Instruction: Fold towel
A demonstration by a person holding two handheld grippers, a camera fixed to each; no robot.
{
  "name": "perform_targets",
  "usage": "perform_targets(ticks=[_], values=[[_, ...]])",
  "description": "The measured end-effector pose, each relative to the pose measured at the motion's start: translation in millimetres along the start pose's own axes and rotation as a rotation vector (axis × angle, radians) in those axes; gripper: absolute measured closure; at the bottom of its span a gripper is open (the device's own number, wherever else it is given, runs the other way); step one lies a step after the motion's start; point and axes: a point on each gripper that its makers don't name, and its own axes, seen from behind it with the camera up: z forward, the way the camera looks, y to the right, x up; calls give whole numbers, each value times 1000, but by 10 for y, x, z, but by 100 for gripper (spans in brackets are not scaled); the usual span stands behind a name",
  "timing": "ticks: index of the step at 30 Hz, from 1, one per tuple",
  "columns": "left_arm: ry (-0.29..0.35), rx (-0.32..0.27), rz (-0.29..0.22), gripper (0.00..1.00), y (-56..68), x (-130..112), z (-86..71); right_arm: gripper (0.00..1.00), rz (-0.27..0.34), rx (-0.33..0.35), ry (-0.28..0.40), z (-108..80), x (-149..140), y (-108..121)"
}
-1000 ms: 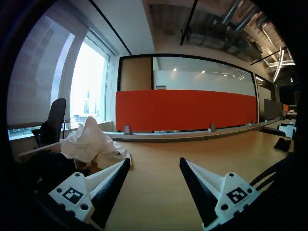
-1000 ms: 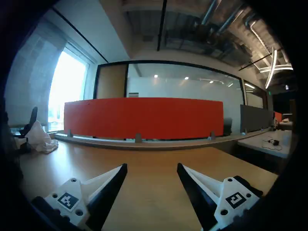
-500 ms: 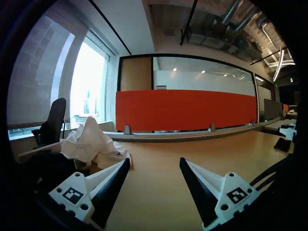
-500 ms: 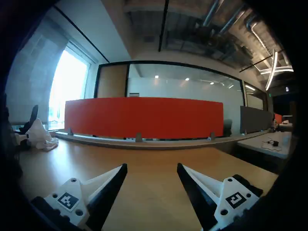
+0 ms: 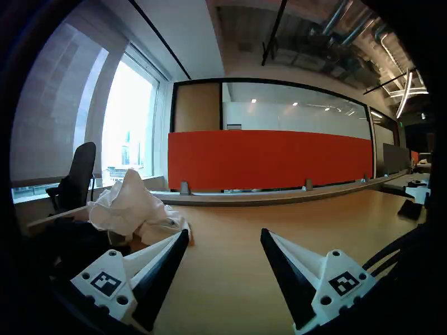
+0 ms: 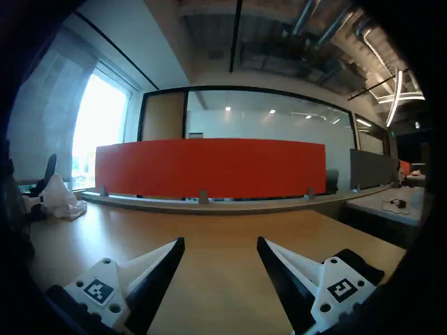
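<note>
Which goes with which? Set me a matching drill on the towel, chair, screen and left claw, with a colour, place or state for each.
Things:
1. towel
2. chair
3. screen
4. left claw

Descriptions:
a. red
b. open, holding nothing
c. white, crumpled in a heap
d. black, by the window

Pairs: 1-c, 2-d, 3-a, 4-b

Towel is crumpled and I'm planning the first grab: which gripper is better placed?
Left, probably. The towel lies just past a finger of the open left gripper; from the right gripper, also open, it looks small and far off to the side.
</note>
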Motion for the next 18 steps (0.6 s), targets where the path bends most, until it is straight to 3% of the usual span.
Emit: perform_targets(ticks=[18], values=[[0,0,0,5,-1,3,-2,0,2,2,-3,8,-38,1]])
